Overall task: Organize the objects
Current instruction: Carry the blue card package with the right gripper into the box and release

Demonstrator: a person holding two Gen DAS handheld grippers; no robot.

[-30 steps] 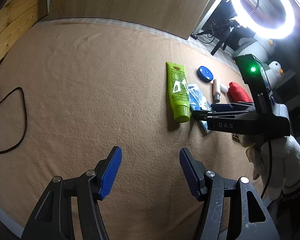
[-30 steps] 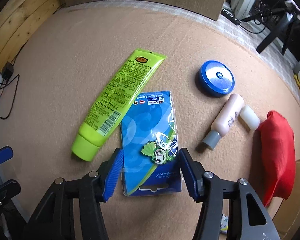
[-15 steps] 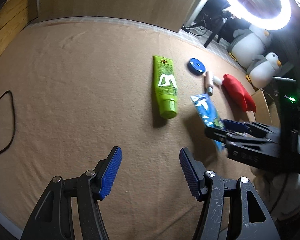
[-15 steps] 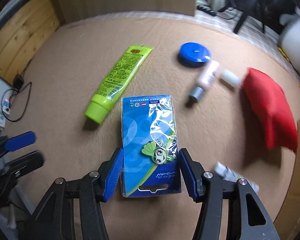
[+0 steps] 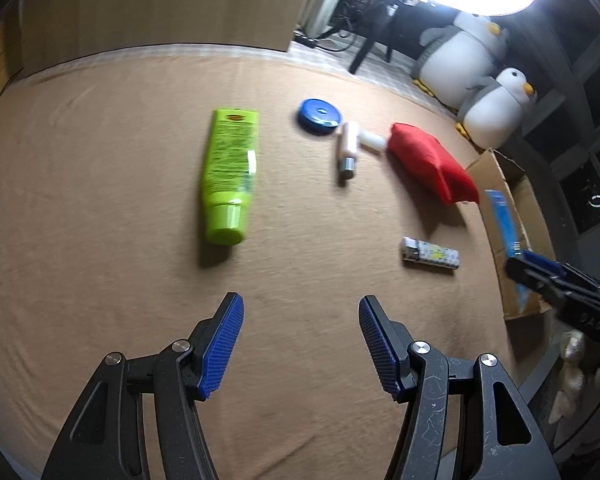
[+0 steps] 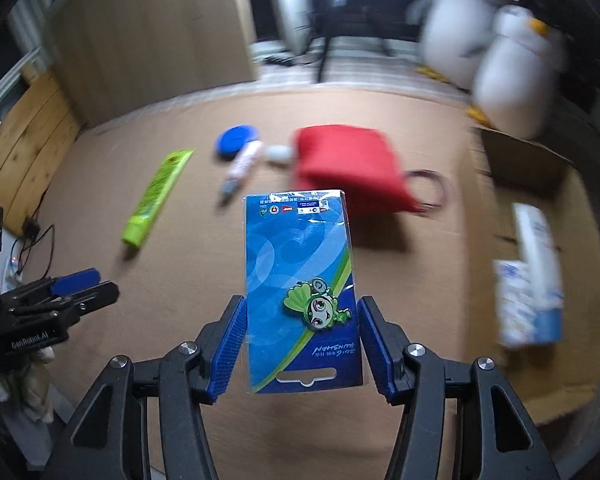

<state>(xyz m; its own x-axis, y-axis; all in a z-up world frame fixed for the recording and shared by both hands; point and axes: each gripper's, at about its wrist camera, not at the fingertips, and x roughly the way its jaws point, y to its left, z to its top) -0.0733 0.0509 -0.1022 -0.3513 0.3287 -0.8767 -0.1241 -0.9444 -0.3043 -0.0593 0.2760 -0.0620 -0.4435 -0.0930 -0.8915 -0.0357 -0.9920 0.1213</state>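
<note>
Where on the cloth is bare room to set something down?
Bare cloth lies left of the green tube, and in front of the left gripper. Crowded: blue lid, small bottle, red pouch, lighter, box.

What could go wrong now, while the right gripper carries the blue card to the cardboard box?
1. The right gripper holds the blue card only at its lower edges, so it might slip or bend.
2. The cardboard box already holds packages; the card may land on them and not lie flat.
</note>
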